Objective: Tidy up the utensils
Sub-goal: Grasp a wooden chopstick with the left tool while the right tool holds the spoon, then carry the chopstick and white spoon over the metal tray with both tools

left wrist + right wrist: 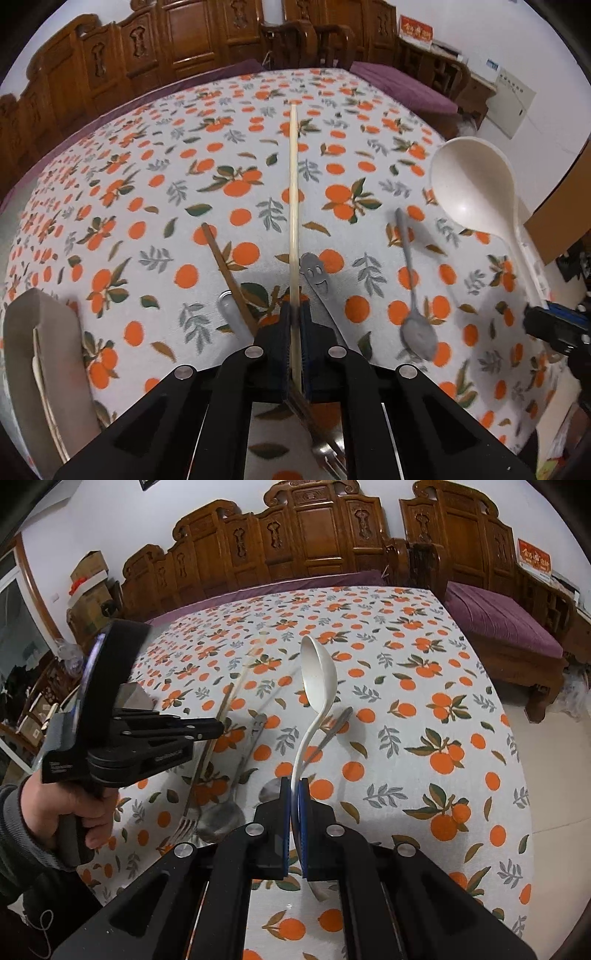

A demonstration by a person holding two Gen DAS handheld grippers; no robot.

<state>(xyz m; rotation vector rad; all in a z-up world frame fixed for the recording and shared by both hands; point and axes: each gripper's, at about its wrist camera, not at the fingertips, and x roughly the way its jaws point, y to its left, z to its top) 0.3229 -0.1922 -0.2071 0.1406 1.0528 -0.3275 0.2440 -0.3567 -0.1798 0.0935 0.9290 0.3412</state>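
Nearest in the left wrist view, the left gripper (294,317) is clamped on a long pale wooden chopstick (293,192), which runs from the jaws toward 12 o'clock, over the tablecloth w/ orange fruit print (155,229). In the right wrist view the right gripper (294,794) is clamped on the handle of a big white plastic ladle (318,672), bowl up toward 12 o'clock, clear of the cloth.

Under the left gripper lie a steel fork (328,458) at 6 o'clock, a dark brown chopstick (229,273) at 11 o'clock, a metal utensil w/ a smiley face cut in its handle (313,273) at 1 o'clock, and a small clear piece (231,314) I cannot identify. A small grey metal spoon (415,321) is at 3 o'clock. At 8 o'clock, at the table edge, stands a beige holder (40,350) w/ pale sticks already inside.

My estimate: the task is early-to-middle. Two items are lifted, some sticks are stored, but approx. five pieces still lie loose on the cloth. Probably the chopstick goes to the beige holder; where the ladle goes I cannot tell.
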